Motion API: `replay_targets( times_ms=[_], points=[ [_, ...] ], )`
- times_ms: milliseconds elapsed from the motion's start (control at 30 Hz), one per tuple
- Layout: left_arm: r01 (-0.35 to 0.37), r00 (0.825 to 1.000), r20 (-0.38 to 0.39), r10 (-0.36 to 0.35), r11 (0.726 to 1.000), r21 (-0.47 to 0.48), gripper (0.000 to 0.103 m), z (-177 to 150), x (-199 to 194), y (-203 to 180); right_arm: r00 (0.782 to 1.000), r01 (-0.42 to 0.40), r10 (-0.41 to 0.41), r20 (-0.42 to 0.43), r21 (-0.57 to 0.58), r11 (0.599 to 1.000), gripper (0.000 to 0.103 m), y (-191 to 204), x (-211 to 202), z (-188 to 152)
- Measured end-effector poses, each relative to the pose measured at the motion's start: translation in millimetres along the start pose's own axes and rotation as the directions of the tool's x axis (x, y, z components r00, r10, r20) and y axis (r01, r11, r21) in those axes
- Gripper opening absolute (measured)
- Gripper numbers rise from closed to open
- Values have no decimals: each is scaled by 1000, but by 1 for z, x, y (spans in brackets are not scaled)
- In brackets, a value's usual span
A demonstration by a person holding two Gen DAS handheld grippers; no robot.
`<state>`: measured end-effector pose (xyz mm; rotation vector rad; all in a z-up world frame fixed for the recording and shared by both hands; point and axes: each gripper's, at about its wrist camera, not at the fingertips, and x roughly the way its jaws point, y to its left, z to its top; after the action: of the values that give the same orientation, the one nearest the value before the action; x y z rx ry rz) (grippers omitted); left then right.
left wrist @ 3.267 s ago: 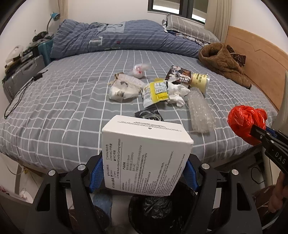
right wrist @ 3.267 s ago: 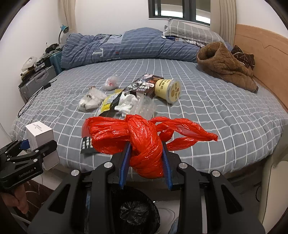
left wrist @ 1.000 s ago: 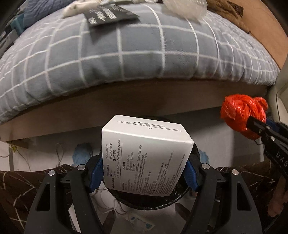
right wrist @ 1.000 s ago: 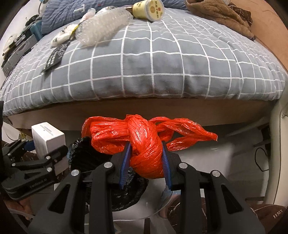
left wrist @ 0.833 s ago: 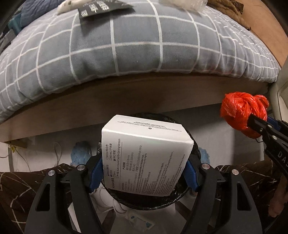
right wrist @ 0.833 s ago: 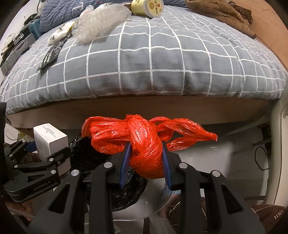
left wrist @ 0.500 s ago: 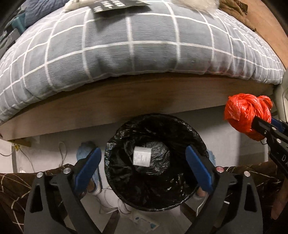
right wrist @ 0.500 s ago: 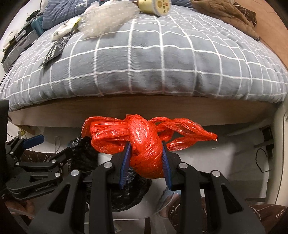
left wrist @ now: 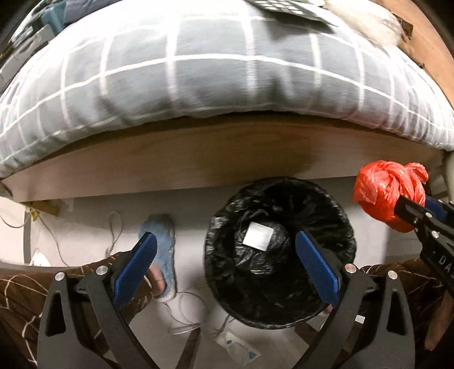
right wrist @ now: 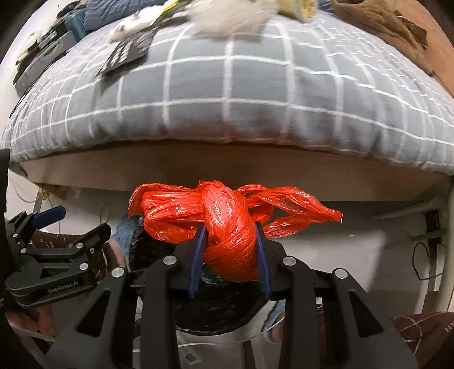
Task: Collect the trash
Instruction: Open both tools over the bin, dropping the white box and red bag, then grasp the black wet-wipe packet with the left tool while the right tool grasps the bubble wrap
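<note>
A round bin lined with a black bag [left wrist: 334, 215] stands on the floor below the bed edge. A white box [left wrist: 258, 236] lies inside it. My left gripper [left wrist: 224, 264] is open and empty above the bin's left side. My right gripper [right wrist: 229, 255] is shut on a knotted red plastic bag [right wrist: 227, 224], held over the bin [right wrist: 221, 309]. The red bag also shows at the right of the left wrist view [left wrist: 388, 195]. The left gripper [right wrist: 68, 224] shows at the left of the right wrist view.
The bed with a grey checked cover [left wrist: 215, 65] fills the top of both views, with loose wrappers [right wrist: 127, 51], crumpled clear plastic [right wrist: 229, 17] and a yellow cup [right wrist: 298, 7] on it. A blue slipper [left wrist: 159, 235] and cables [left wrist: 187, 320] lie on the floor.
My left gripper opened and the white box dropped into the bin. The left gripper then shifted left. The right gripper keeps its hold on the red bag and has moved over the bin.
</note>
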<state>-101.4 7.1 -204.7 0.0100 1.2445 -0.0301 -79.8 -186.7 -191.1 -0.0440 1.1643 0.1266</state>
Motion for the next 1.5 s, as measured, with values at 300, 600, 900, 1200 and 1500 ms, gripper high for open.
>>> replay_targets(
  times_ms=[300, 600, 900, 1200, 1500],
  points=[
    [-29, 1000, -1, 29, 999, -46, 96, -7, 5, 33, 998, -28, 25, -58, -51, 998, 33, 42, 19, -10],
    [-30, 1000, -1, 30, 997, -68, 96, -7, 6, 49, 995, -16, 8, -95, -91, 996, 36, 56, 28, -11],
    [-37, 999, -1, 37, 998, -60, 96, -9, 6, 50, 996, 9, -17, -83, -104, 994, 59, 60, 26, -9],
    [-34, 999, 19, 35, 997, -65, 96, -5, -6, 51, 996, 83, -84, -7, -95, 992, 90, 50, 14, -6],
    [-22, 994, 103, 29, 998, -66, 96, 5, -41, 51, 981, 137, -124, 152, -79, 987, 95, 44, -34, 12]
  ],
)
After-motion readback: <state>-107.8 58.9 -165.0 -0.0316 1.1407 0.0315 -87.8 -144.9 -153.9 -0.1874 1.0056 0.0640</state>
